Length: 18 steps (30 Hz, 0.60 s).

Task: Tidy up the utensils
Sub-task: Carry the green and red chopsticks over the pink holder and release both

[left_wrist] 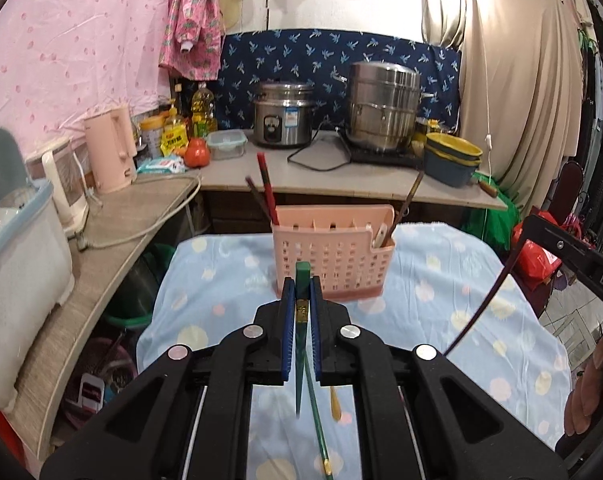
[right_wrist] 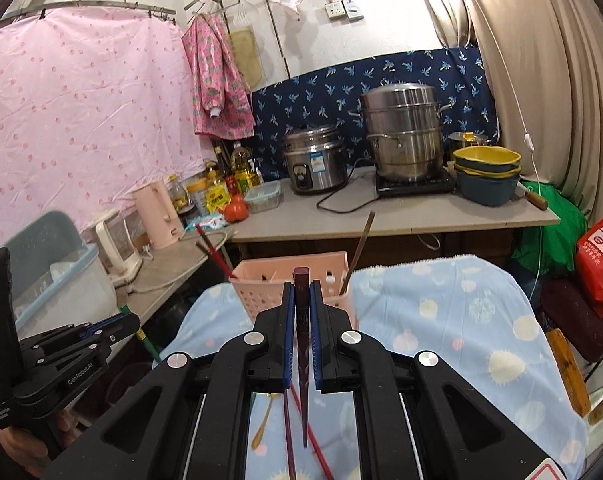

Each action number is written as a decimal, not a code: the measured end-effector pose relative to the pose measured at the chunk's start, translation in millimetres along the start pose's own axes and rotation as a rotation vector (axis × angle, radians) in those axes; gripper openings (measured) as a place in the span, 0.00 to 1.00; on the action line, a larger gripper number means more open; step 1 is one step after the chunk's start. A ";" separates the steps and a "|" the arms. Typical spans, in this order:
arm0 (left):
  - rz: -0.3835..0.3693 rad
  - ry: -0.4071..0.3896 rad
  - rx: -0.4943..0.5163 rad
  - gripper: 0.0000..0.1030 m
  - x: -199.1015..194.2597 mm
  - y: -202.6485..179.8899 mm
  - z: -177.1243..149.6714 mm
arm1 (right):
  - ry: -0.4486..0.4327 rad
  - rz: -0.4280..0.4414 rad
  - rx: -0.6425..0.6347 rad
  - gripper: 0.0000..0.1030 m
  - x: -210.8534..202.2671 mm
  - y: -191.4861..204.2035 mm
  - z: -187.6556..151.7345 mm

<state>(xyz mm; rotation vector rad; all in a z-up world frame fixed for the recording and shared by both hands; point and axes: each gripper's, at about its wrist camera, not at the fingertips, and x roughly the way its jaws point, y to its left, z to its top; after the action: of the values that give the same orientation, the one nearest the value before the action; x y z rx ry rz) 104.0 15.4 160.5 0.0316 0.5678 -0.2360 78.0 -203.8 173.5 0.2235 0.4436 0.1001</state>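
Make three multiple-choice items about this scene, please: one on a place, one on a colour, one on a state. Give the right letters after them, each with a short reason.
1. Where does the pink utensil caddy stand?
A. on the blue patterned cloth
B. on the grey counter
C. inside the steel pot

2. What colour is the chopstick in the left gripper?
A. yellow
B. green
C. white

3. In what state is the right gripper?
A. wide open, holding nothing
B. out of view
C. shut on a dark maroon chopstick

Answers:
1 A, the caddy's base rests on the blue cloth in front of the counter.
2 B, a green stick stands between the blue pads.
3 C, the pads press on both sides of the dark maroon chopstick, whose end sticks out past them.
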 end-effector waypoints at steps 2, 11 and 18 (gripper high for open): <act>0.000 -0.020 0.004 0.07 3.9 -0.8 13.4 | -0.019 0.012 0.021 0.07 7.3 -2.6 12.9; -0.006 -0.180 0.007 0.07 14.9 -4.7 103.4 | -0.134 0.060 0.089 0.07 40.3 -5.5 81.2; -0.005 -0.282 -0.004 0.07 27.6 -4.1 162.3 | -0.202 0.083 0.130 0.07 69.5 -5.0 118.4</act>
<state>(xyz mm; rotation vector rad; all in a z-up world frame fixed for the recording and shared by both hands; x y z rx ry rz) 211.4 -9.8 282.8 -0.0076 0.2875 -0.2397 192.3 -221.4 247.6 0.3760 0.2402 0.1288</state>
